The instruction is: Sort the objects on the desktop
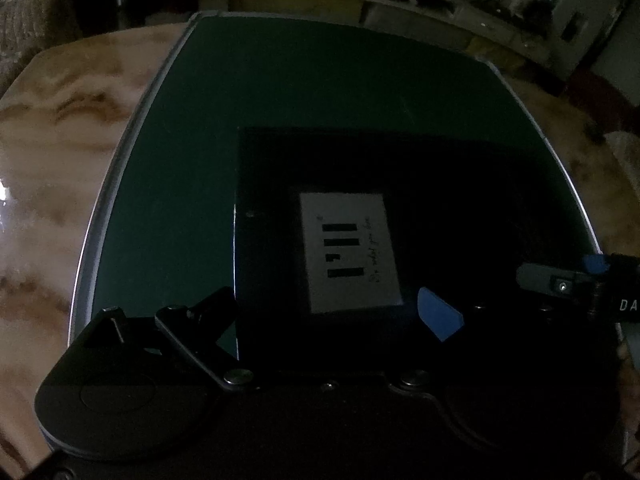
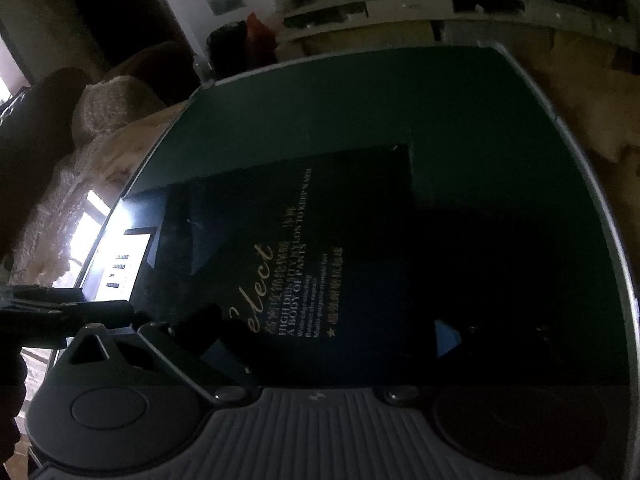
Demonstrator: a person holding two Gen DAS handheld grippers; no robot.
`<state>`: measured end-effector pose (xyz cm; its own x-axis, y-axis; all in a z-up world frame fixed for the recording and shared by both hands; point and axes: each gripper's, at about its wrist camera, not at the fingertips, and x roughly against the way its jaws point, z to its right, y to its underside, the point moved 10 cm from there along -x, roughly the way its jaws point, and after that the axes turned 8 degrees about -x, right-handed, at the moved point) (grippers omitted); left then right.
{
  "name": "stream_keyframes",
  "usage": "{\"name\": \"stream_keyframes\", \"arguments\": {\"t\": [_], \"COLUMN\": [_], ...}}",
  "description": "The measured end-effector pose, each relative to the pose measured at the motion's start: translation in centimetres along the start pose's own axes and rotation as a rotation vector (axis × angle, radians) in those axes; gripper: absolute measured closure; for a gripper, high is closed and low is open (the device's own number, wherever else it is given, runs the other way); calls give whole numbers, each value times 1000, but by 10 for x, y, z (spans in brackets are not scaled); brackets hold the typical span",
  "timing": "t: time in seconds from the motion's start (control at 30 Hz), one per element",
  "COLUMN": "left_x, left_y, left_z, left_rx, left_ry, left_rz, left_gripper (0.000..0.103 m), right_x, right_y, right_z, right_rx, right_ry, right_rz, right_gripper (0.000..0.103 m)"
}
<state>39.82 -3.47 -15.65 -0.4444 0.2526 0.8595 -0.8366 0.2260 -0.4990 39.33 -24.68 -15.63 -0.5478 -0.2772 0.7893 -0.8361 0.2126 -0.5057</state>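
- Jaws first: the left gripper (image 1: 332,312) has its fingers spread wide apart, nothing between them, straddling the near end of the black box with the white label (image 1: 352,252). Right gripper (image 2: 332,340) is the same deal, jaws wide apart and empty, over the black box with gold lettering (image 2: 304,264).
- Both boxes lie flat on the dark green mat (image 1: 320,80), which sits on the marbled table (image 1: 60,140). In the left wrist view the labelled box fills the middle, toward 6 o'clock. In the right wrist view the gold-lettered one is dead centre, with the labelled box peeking in at 9 o'clock, just beside it (touching or overlapping, can't tell, it's dark).
- Handling guess: flat cardboard packaging, light, fairly stiff, smooth and probably a bit slippery. I'd pinch across a near edge or short side, since the flat face gives nothing to grab. Squeeze too hard and the lid likely dents.
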Motion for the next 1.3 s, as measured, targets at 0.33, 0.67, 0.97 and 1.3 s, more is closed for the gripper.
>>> {"name": "stream_keyframes", "arguments": {"t": [0.33, 0.67, 0.97, 1.3], "left_x": [-2, 2, 2, 8], "left_y": [2, 17, 18, 18], "left_z": [-1, -14, -2, 1], "left_rx": [-9, 0, -7, -11], "left_ry": [-12, 9, -8, -25], "left_rz": [-17, -16, -11, -2], "left_gripper": [5, 5, 3, 2], "right_x": [-3, 2, -3, 6], "right_y": [6, 18, 23, 24], "right_z": [2, 19, 6, 0], "right_rx": [-21, -44, -29, 6], "right_ry": [11, -14, -19, -2], "right_rz": [-26, -27, -27, -14], "right_gripper": [0, 0, 0, 0]}}
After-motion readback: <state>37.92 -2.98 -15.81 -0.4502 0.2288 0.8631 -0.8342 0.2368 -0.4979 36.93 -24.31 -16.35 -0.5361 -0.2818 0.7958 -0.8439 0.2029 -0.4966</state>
